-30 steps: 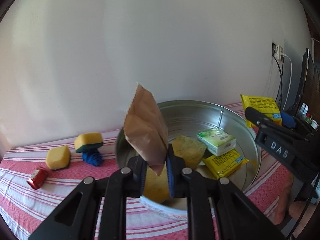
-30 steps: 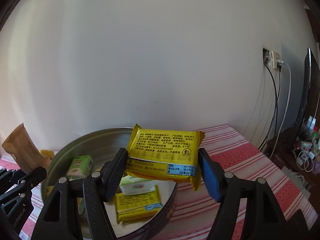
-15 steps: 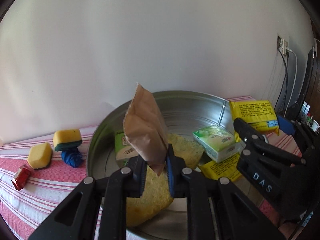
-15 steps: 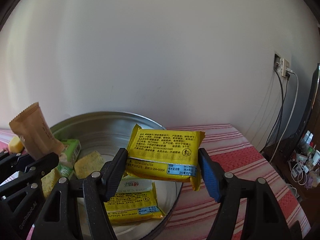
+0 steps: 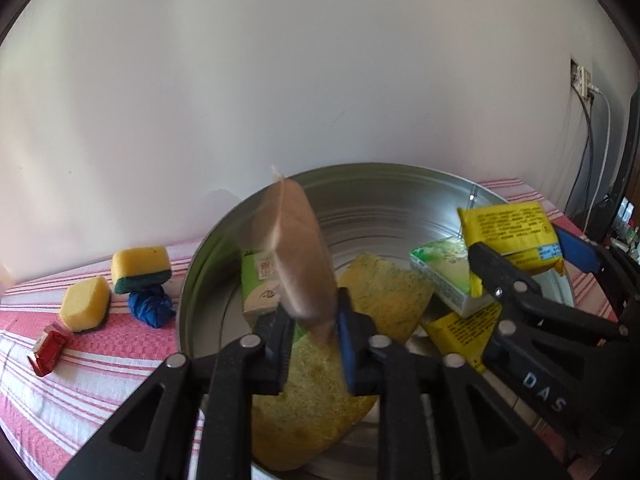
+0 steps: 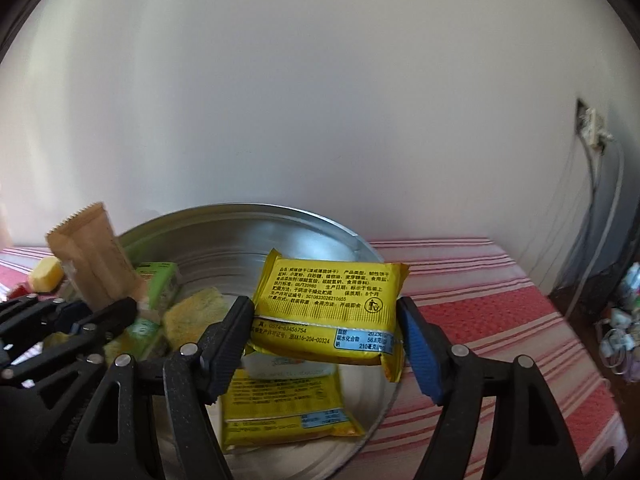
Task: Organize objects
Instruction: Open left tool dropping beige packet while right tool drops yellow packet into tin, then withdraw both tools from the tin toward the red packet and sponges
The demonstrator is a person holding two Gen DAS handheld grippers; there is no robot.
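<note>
Left-view-only: red packet (image 5: 48, 349), sponges (image 5: 140, 269).

right gripper (image 6: 325, 334) clamping yellow packet (image 6: 330, 306), above metal basin (image 6: 256, 236)

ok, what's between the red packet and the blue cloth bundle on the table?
A yellow sponge sits between the red packet and blue cloth bundle, left wrist view.

White letters "DAS" on the right gripper (image 5: 520, 264) arm beside the left fingers, yellow packet (image 6: 328, 304) clamped between the right fingers bearing Chinese print, "0574-63456754", "JBXK16-204-00324", "210" and a bin pictogram
</note>
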